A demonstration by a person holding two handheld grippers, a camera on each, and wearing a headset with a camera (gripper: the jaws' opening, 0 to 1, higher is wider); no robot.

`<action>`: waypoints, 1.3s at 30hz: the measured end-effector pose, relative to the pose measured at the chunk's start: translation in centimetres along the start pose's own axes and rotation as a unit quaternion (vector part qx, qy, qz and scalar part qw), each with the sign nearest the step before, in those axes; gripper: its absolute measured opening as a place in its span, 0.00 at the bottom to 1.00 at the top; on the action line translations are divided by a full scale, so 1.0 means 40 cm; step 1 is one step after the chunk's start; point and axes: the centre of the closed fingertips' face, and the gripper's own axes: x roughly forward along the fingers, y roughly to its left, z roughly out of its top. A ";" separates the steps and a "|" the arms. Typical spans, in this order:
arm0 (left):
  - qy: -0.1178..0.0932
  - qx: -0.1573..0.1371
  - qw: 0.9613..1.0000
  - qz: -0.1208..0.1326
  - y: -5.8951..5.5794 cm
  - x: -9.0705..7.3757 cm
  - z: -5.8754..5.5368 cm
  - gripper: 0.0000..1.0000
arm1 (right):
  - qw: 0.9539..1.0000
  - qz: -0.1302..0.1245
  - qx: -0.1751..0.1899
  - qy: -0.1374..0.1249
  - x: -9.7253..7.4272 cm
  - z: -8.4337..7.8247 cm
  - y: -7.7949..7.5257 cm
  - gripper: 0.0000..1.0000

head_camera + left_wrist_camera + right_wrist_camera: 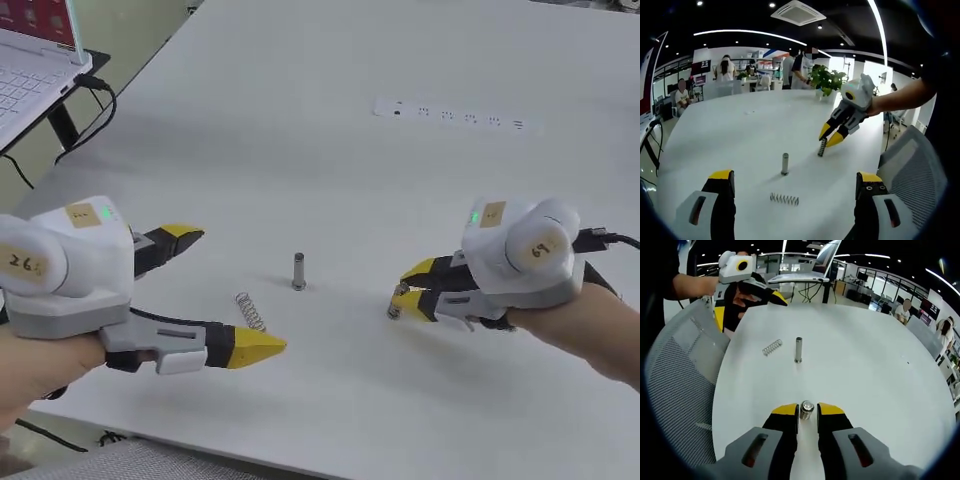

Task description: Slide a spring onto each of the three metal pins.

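The white surface [340, 170] carries the work. The left tool [225, 290] is released, its jaws spread wide on either side of a loose spring [250, 311] that lies flat on the surface. A bare pin [298, 270] stands upright just beyond that spring, between the two tools. The right tool [402, 288] is clenched on a spring-wrapped pin [806, 409], which stands upright on the surface, well apart from the bare pin. A power strip [455, 117] lies at the far side.
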 end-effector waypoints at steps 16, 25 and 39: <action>-0.002 0.001 1.000 0.003 0.002 0.000 0.001 0.98 | 0.997 -0.018 0.063 -0.033 -0.030 0.015 -0.008 0.26; -0.002 0.004 1.000 -0.003 -0.009 0.013 0.012 0.98 | 0.990 -0.026 0.111 -0.077 -0.074 0.035 -0.006 0.32; -0.004 0.008 1.000 -0.008 -0.013 0.021 0.022 0.98 | 0.984 -0.040 0.140 -0.106 -0.129 0.021 0.002 0.40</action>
